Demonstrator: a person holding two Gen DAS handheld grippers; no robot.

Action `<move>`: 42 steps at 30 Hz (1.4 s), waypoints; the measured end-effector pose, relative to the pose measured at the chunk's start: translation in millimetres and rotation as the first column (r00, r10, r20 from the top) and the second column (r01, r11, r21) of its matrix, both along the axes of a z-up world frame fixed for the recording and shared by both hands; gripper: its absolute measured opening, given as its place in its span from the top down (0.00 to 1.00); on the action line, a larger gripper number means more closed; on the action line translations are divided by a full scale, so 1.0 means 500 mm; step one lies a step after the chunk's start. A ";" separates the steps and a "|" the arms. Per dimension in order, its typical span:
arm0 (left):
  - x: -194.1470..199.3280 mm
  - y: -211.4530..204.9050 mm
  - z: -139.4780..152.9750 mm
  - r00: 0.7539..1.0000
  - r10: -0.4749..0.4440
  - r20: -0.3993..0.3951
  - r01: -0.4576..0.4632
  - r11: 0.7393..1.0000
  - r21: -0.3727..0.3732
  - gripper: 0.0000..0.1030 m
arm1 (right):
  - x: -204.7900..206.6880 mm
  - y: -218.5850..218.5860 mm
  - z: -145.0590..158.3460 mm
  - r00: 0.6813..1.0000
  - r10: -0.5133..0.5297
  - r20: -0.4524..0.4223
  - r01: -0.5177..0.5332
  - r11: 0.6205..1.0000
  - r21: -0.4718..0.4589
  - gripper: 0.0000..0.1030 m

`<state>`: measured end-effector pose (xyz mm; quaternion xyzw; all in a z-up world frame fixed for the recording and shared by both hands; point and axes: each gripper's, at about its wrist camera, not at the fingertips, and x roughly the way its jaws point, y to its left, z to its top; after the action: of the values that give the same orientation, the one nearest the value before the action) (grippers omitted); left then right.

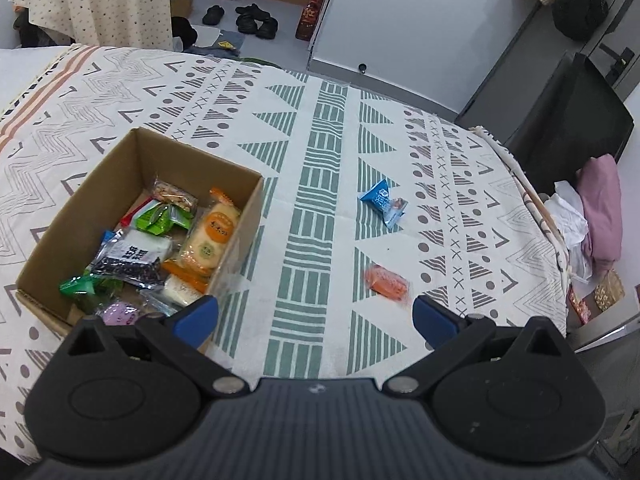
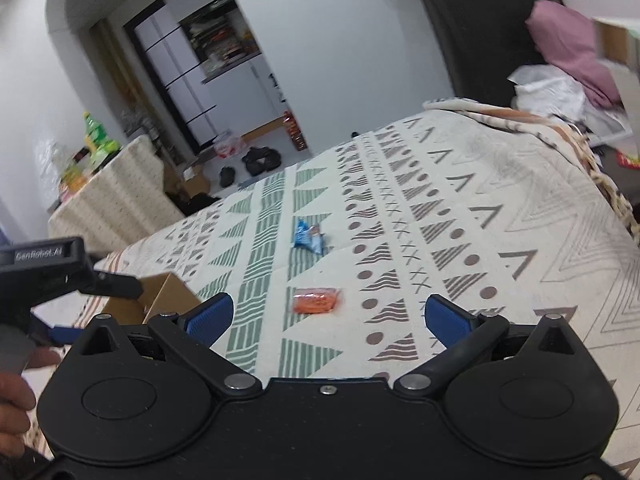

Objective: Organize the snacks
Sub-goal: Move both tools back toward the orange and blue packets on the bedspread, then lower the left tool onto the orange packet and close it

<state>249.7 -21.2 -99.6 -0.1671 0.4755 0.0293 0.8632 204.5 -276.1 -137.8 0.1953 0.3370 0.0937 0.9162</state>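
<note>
An open cardboard box [image 1: 240,220] holding several snack packets stands on the patterned tablecloth at the left; its corner shows in the right wrist view [image 2: 168,296]. A blue snack packet [image 1: 384,203] [image 2: 308,237] and an orange one [image 1: 387,282] [image 2: 317,300] lie loose on the cloth to the right of the box. My left gripper [image 1: 316,316] is open and empty, beside the box's near right corner. My right gripper [image 2: 328,316] is open and empty, just short of the orange packet, which lies between its fingers' line.
The tablecloth-covered table [image 1: 320,128] ends at the right near a dark chair [image 1: 572,120] with pink and white cloth [image 1: 600,208]. Shoes [image 1: 256,20] and a bottle [image 1: 310,16] are on the floor beyond. The left gripper's body [image 2: 48,268] shows at the right view's left.
</note>
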 end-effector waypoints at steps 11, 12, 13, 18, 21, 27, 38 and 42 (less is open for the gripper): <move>0.035 -0.047 -0.036 0.997 -0.068 0.040 0.068 0.998 0.011 0.03 | 0.056 0.002 -0.064 0.998 0.020 -0.066 -0.017 0.999 0.049 0.16; 0.040 -0.051 -0.042 0.997 -0.068 0.036 0.068 0.998 0.002 0.06 | 0.062 0.002 -0.070 0.997 0.021 -0.074 -0.017 0.999 0.051 0.17; 0.046 -0.055 -0.049 0.997 -0.072 0.033 0.072 0.997 -0.005 0.08 | 0.065 0.002 -0.073 0.997 0.018 -0.080 -0.014 0.999 0.050 0.17; 0.080 -0.089 -0.087 0.996 -0.089 0.011 0.089 0.996 -0.024 0.14 | 0.082 -0.003 -0.092 0.994 0.022 -0.104 -0.015 0.998 0.063 0.24; 0.101 -0.102 -0.112 0.996 -0.084 -0.008 0.084 0.996 -0.039 0.19 | 0.095 -0.005 -0.101 0.994 0.025 -0.109 -0.018 0.998 0.061 0.27; 0.136 -0.118 -0.160 0.997 -0.034 -0.072 0.025 0.993 -0.112 0.39 | 0.141 -0.002 -0.122 0.992 0.020 -0.128 -0.016 0.999 0.030 0.29; 0.194 -0.153 -0.213 0.990 0.068 -0.120 -0.089 0.979 -0.181 0.44 | 0.191 -0.014 -0.168 0.983 0.038 -0.181 -0.033 0.999 0.032 0.40; 0.222 -0.171 -0.236 0.984 0.079 -0.160 -0.111 0.974 -0.198 0.43 | 0.201 -0.026 -0.179 0.981 0.030 -0.190 -0.021 0.998 0.054 0.40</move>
<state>360.6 -106.7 -217.6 -0.2757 0.5315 0.0338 0.8003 304.8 -289.4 -227.0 0.2226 0.4233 0.0949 0.8731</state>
